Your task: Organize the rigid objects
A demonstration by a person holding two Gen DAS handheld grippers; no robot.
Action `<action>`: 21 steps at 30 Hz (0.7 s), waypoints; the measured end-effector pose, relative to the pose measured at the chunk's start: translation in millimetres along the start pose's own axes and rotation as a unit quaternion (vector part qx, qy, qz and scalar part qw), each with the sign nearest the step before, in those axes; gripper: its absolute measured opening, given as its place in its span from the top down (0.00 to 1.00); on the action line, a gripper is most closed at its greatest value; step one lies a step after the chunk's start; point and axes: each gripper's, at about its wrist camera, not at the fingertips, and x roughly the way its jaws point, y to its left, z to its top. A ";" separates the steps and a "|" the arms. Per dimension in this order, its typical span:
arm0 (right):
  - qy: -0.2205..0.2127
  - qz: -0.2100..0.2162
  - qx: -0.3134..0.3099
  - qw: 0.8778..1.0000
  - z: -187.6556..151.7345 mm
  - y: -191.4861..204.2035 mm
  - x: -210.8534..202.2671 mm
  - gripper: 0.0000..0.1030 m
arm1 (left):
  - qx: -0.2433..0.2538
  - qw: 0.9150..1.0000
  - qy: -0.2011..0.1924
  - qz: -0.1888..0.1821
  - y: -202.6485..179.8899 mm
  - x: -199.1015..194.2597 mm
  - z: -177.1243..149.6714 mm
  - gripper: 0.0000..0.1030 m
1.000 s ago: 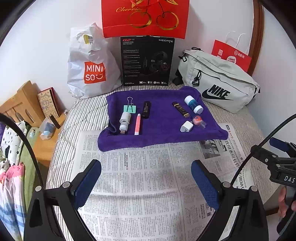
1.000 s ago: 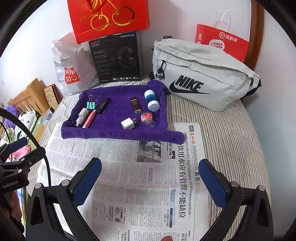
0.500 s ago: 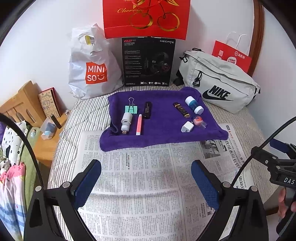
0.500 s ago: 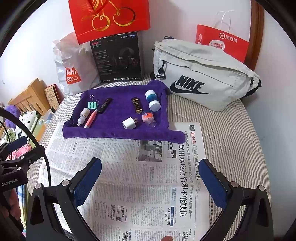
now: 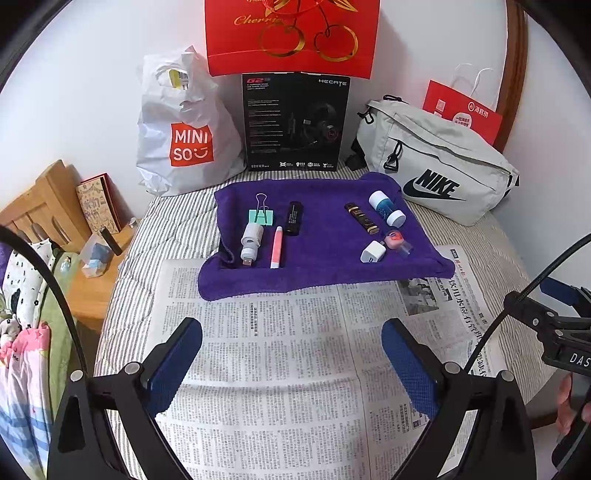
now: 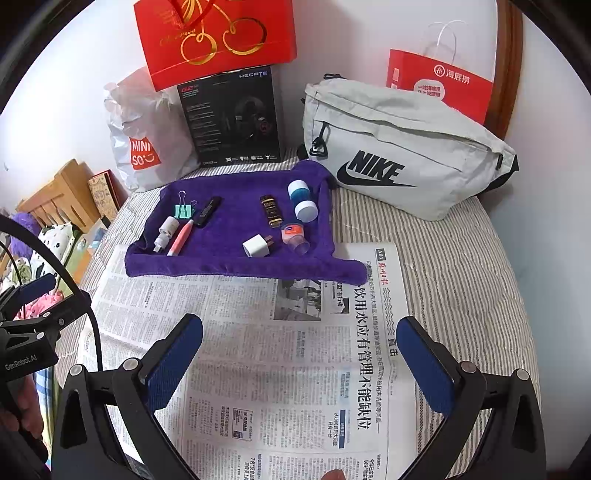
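Two open grippers (image 5: 291, 354) (image 6: 301, 354) face the pink pen (image 5: 276, 246), lengthwise away.

8 small items on purple towel (image 5: 321, 254); 3 bags, 1 box.

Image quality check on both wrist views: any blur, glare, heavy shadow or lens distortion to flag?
Left wrist view: sharp, evenly lit, soft shadows; fisheye bends the newspaper edges, dark vignette at the corners. Right wrist view: equally sharp, small items on the purple towel legible; mild sheen on the red gift bag, same barrel distortion.
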 end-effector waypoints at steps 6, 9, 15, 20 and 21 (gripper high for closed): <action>-0.001 -0.001 0.001 1.000 -0.6 -0.2 -0.7 0.00 | 0.003 1.000 0.000 -0.002 -1.3 -1.1 0.2 0.04; 0.000 -0.002 -0.001 1.000 -0.9 1.1 -1.4 0.00 | 0.004 1.000 0.000 -0.002 -1.4 -1.2 0.1 0.04; -0.001 0.001 -0.001 1.000 -1.6 2.9 -3.6 0.00 | 0.005 1.000 0.001 -0.004 -2.4 -2.0 -0.4 0.04; -0.002 0.001 -0.002 1.000 -1.3 4.1 -4.1 0.00 | 0.004 1.000 0.000 -0.003 -3.0 -3.8 -1.0 0.04; -0.001 0.001 -0.002 1.000 -1.1 3.9 -4.1 0.00 | 0.004 1.000 0.000 -0.004 -3.1 -3.5 -0.8 0.04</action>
